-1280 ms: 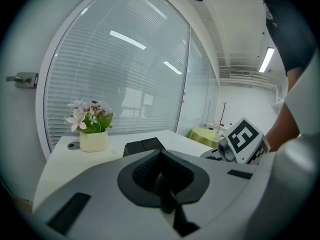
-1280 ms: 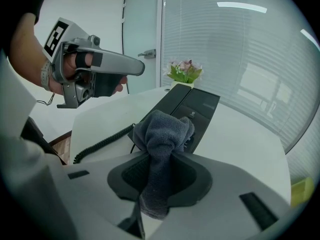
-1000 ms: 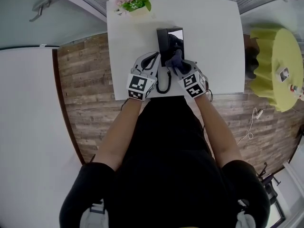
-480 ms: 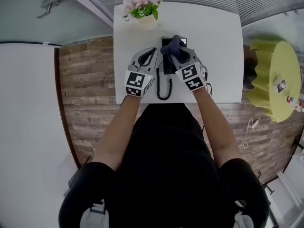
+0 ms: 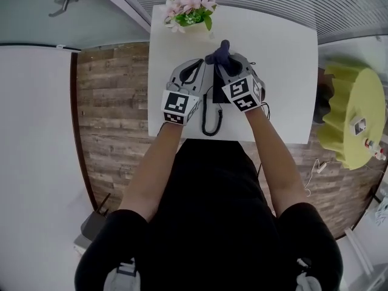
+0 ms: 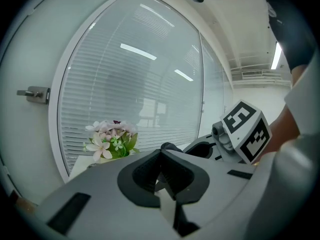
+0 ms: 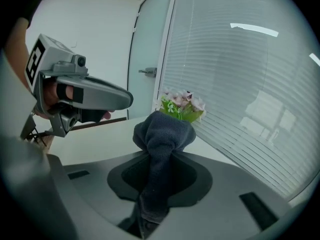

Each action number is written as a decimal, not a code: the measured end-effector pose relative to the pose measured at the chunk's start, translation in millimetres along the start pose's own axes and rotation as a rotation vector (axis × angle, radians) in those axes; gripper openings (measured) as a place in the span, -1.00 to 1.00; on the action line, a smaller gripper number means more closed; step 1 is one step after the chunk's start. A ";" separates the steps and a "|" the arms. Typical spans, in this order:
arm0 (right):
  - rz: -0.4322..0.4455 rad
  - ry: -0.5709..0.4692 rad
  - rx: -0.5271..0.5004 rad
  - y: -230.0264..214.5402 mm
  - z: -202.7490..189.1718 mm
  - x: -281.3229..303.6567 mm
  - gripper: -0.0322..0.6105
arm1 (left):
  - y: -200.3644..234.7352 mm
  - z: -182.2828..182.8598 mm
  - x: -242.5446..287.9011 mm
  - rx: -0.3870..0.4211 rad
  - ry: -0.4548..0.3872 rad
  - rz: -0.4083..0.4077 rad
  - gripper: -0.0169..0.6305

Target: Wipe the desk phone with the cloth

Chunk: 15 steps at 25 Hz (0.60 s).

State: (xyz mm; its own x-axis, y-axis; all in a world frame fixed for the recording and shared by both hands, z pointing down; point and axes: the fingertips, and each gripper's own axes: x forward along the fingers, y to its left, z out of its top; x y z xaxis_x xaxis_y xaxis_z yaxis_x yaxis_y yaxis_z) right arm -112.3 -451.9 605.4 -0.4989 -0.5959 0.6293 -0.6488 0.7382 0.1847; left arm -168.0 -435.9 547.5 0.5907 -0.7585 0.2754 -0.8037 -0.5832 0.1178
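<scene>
The black desk phone (image 5: 216, 94) lies on the white table (image 5: 282, 71), mostly hidden under both grippers, and its coiled cord (image 5: 210, 119) trails toward the near edge. My right gripper (image 5: 222, 58) is shut on a dark blue cloth (image 5: 220, 51), which bunches out past the jaws (image 7: 163, 131) above the phone's far end. Just left of it, my left gripper (image 5: 197, 63) sits alongside the phone with its jaws shut (image 6: 161, 155) and nothing between them. The left gripper view takes in the cloth (image 6: 170, 146), and the right gripper view takes in the left gripper (image 7: 125, 100).
A pot of pink and white flowers (image 5: 191, 8) stands at the table's far edge, close ahead of the grippers (image 7: 181, 104). Behind it runs a glass wall with blinds. A yellow round table (image 5: 357, 120) stands to the right. Wooden floor surrounds the table.
Both grippers have moved away from me along the phone toward the flowers. The cloth went from the phone's middle to its far end.
</scene>
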 end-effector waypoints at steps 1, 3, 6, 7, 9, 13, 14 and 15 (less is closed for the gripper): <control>0.001 0.006 -0.014 1.2 -2.7 2.7 -0.58 | 0.1 -0.9 1.0 -0.002 0.002 0.000 -0.92; 0.003 0.013 -0.040 3.6 -6.6 6.6 -0.58 | 1.3 -3.0 2.7 -0.008 0.005 0.000 -0.92; 0.005 0.015 -0.069 6.0 -7.8 9.9 -0.58 | 5.0 -5.7 4.1 -0.013 0.009 0.006 -0.92; 0.005 0.016 -0.079 7.0 -8.5 10.4 -0.58 | 5.9 -6.8 4.0 -0.014 0.010 0.007 -0.92; 0.004 0.020 -0.100 9.7 -10.7 10.6 -0.58 | 6.6 -9.6 3.4 -0.015 0.015 0.008 -0.92; 0.003 0.027 -0.130 16.7 -16.8 8.4 -0.58 | 6.2 -16.2 0.0 -0.021 0.028 0.012 -0.92; 0.005 0.030 -0.130 18.7 -18.4 7.5 -0.58 | 5.7 -17.7 -1.1 -0.021 0.031 0.011 -0.92; 0.008 0.034 -0.130 21.0 -20.4 6.5 -0.58 | 4.8 -19.1 -2.2 -0.021 0.034 0.010 -0.92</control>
State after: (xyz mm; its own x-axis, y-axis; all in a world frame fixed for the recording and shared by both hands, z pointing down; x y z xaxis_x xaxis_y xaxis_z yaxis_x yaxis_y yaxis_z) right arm -117.4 -433.9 628.8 -0.4830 -0.5802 0.6558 -0.5638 0.7791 0.2741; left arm -174.6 -431.6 565.7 0.5802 -0.7535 0.3091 -0.8111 -0.5691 0.1350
